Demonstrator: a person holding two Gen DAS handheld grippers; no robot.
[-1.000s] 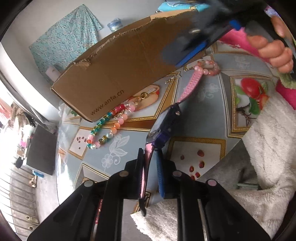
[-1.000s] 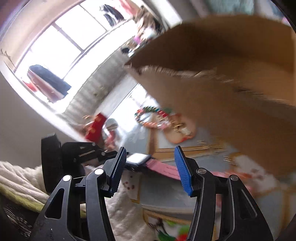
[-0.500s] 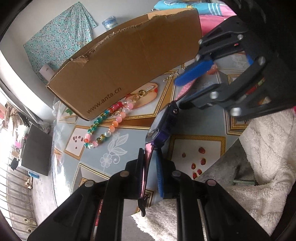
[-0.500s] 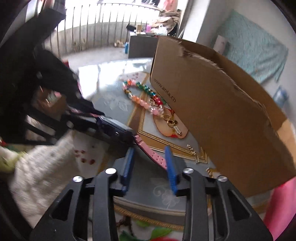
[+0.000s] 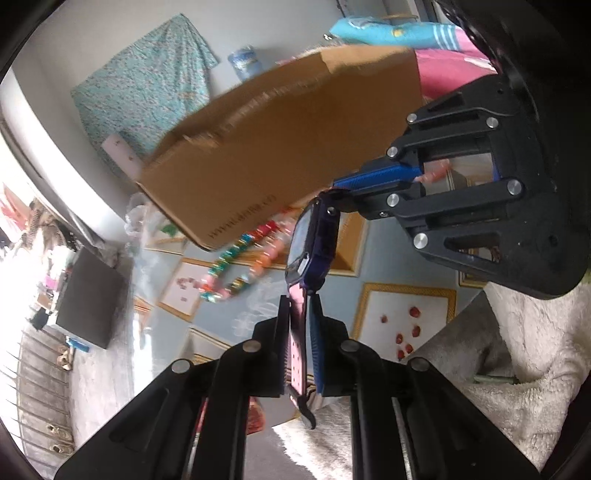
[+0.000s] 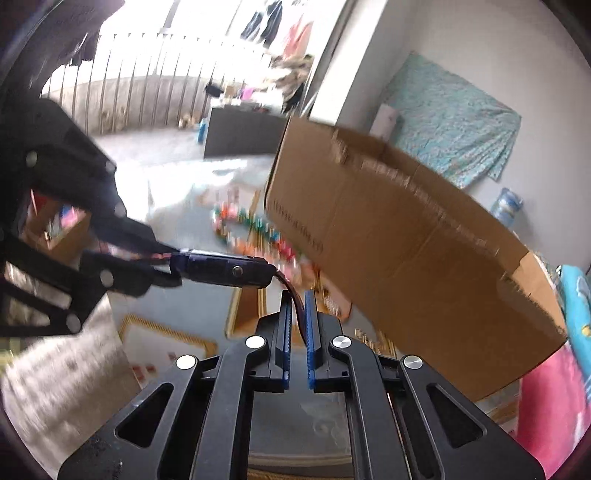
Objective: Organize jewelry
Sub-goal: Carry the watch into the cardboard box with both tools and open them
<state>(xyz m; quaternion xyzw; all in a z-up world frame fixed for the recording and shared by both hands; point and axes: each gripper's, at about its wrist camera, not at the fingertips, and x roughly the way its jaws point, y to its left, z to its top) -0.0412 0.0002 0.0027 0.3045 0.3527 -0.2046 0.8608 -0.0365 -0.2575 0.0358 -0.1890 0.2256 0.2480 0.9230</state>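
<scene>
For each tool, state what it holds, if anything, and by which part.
Both hold the watch: the left tool grips one pink strap, the right tool the opposite strap.

A pale plastered wall [image 6: 369,66] closes the room, with a teal flowered cloth [image 5: 147,88] hanging on it. Beneath the cloth a white roll [image 5: 120,155] leans at the wall's foot, and a blue-labelled container [image 5: 243,62] stands nearby. Strong daylight pours in through a railing of thin vertical bars [image 6: 140,74], bleaching that side. A low dark cabinet [image 6: 240,133] stands on the grey floor [image 5: 96,387] near the bars, with pairs of shoes [image 5: 62,358] beside it. Clothes [image 6: 266,22] hang beyond the railing.
</scene>
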